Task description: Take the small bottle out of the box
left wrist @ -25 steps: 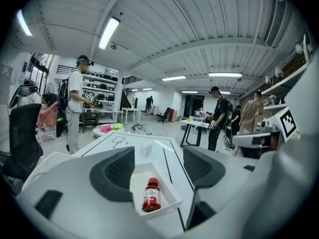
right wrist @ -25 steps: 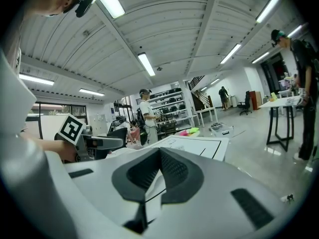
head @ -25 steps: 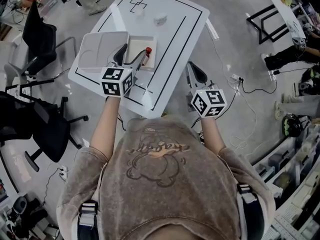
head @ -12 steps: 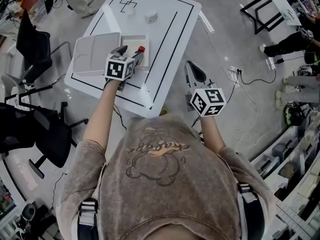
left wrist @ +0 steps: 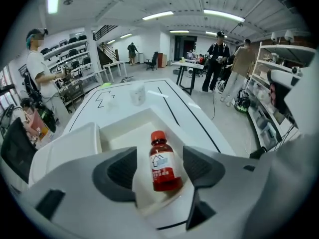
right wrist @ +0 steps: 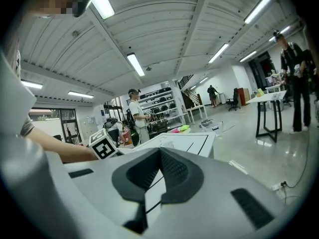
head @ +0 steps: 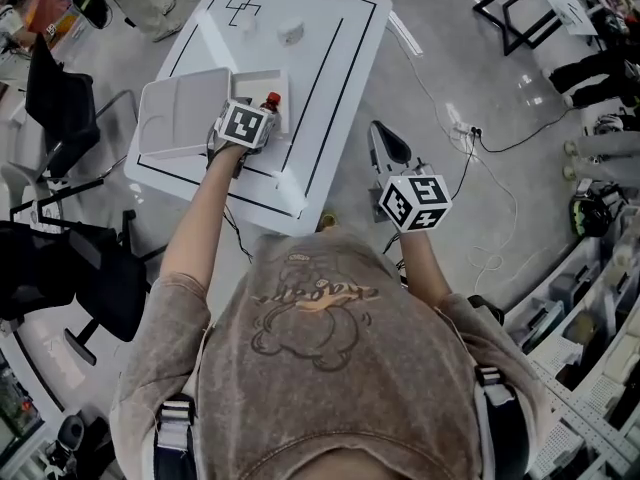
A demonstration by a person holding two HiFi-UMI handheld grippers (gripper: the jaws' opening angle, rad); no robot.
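Left tool (left wrist: 158, 167) is open - jaws spread wide with the bottle (left wrist: 161, 156) sitting in the gap between them. I see a gap on both sides of the bottle, so no pad contact that I can confirm. The bottle has a red cap, red contents and a white label. It is in the box (left wrist: 124, 129), close to the near wall, cap end pointing away from the tool. Standing or lying - can't tell from this angle.

The box is white, shallow, open-topped. Its lid (head: 180, 113) lies flat just to its left, touching or nearly so. In the head view the left tool's marker cube (head: 245, 125) is over the near edge of the box, with the red cap showing just beyond it.

Right tool (right wrist: 159, 156) is closed, dark pads meeting at the tips, nothing held. In the head view it hangs off the table (head: 330, 88), just beside the right edge and over the floor, well apart from the box.

The table is white with black line markings. A small white object (head: 291, 33) sits near the far end, well apart from the box. A black chair (head: 60, 78) stands left of the table. Several people stand in the background of the left gripper view, one at left near shelving, others at right by another table.
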